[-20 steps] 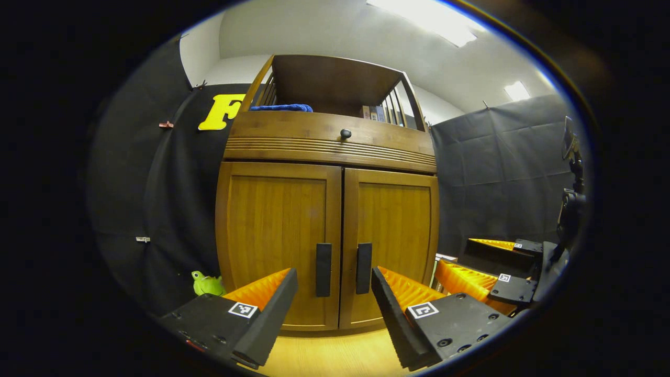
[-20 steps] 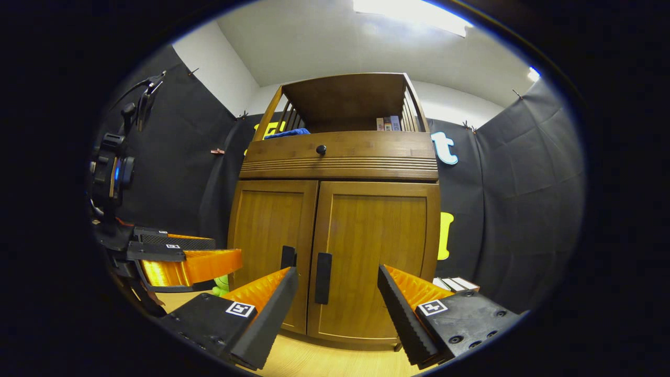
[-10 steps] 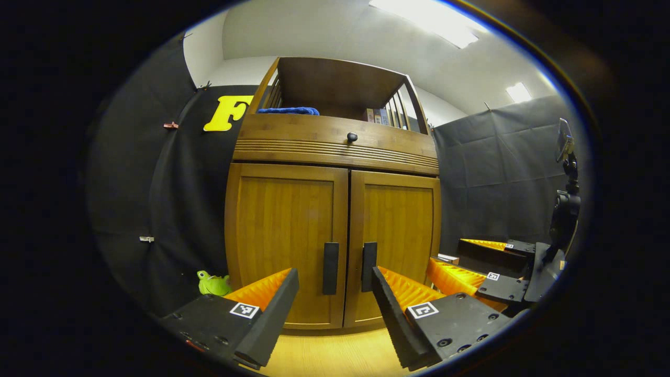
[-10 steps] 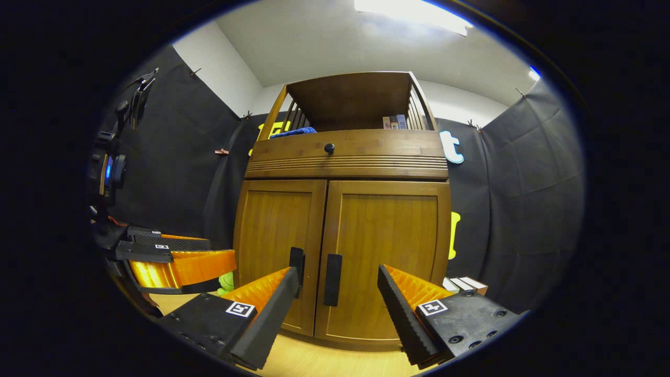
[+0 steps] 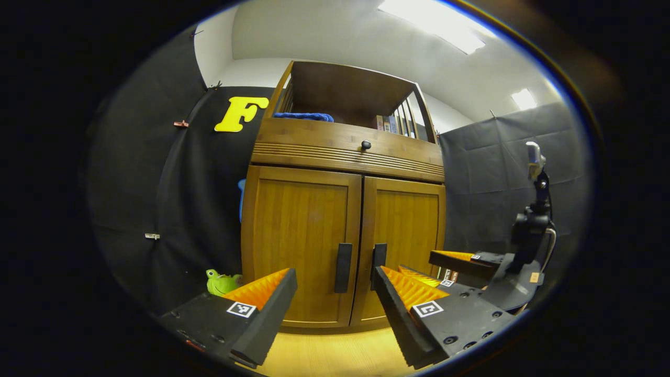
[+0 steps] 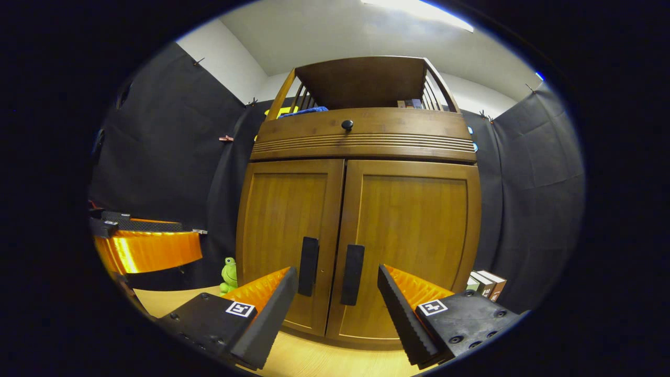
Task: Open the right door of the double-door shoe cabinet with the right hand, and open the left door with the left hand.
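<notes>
Closing on the shoe cabinet [image 6: 361, 209] since a second ago, cabinet front larger in the right gripper view; approach under way, no handle yet reached

Right gripper [image 6: 337, 301]: released, fingers spread wide, aimed at the door seam, both black handles between the fingers but apart from them
Left gripper [image 5: 335, 301]: released, fingers spread, swung leftward, left handle [image 5: 343, 267] now nearer its centreline

Right door [image 6: 408, 246]: shut, flush with the frame; right handle [image 6: 352, 274] just beside the seam
Left door [image 6: 285, 238]: shut, flush; handle [image 6: 308, 266] beside the seam

Handles: long axis vertical, upright bars, standing proud of the doors, facing the grippers
Cabinet: standing on the wooden floor [image 6: 314, 361] against the black cloth wall, front facing both cameras

Green toy [image 6: 228, 274] on the floor left of the cabinet, well clear of the left door's swing by judgement

Remaining: both doors to be opened
</notes>
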A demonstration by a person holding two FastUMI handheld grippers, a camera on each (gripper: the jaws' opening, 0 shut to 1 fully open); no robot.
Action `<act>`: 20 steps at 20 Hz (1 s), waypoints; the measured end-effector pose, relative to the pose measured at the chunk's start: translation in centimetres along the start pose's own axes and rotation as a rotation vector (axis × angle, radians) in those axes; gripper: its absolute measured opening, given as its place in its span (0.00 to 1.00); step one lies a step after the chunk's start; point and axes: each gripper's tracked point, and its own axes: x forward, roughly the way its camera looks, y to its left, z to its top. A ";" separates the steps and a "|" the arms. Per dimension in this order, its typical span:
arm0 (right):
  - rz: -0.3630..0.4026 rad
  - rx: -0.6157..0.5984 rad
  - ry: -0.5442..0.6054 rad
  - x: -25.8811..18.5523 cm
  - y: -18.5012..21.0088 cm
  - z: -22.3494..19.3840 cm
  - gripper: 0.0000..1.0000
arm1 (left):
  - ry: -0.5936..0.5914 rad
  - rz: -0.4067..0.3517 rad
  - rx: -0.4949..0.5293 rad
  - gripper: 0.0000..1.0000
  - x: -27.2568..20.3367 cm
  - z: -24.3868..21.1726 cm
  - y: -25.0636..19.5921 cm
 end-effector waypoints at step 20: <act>-0.185 0.007 0.136 12.6 -4.2 -8.1 0.83 | -0.045 0.115 0.011 0.96 -5.5 1.6 5.3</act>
